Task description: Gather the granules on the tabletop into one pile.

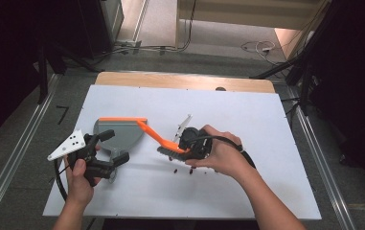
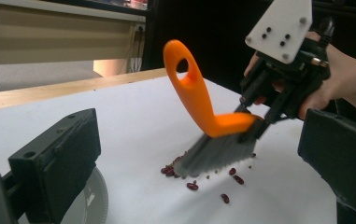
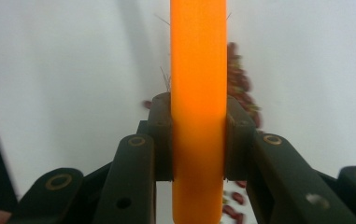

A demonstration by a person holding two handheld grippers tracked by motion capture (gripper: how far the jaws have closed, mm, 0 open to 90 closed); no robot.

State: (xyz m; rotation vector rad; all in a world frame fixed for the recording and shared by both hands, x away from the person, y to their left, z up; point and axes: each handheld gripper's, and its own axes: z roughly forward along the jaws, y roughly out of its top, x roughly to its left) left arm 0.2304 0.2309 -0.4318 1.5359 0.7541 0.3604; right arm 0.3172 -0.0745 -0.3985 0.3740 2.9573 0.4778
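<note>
Sweeping red beans (image 1: 182, 170) at frame centre, the right claw (image 1: 186, 149) pinches an orange brush (image 1: 163, 139); the dustpan (image 1: 119, 132) lies left, by the spread left claw (image 1: 108, 149).

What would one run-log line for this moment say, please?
right gripper: shut on orange-handled grey-bristled brush | brush: over dark red beans | left gripper: open around grey dustpan handle | surface: white tabletop
</note>
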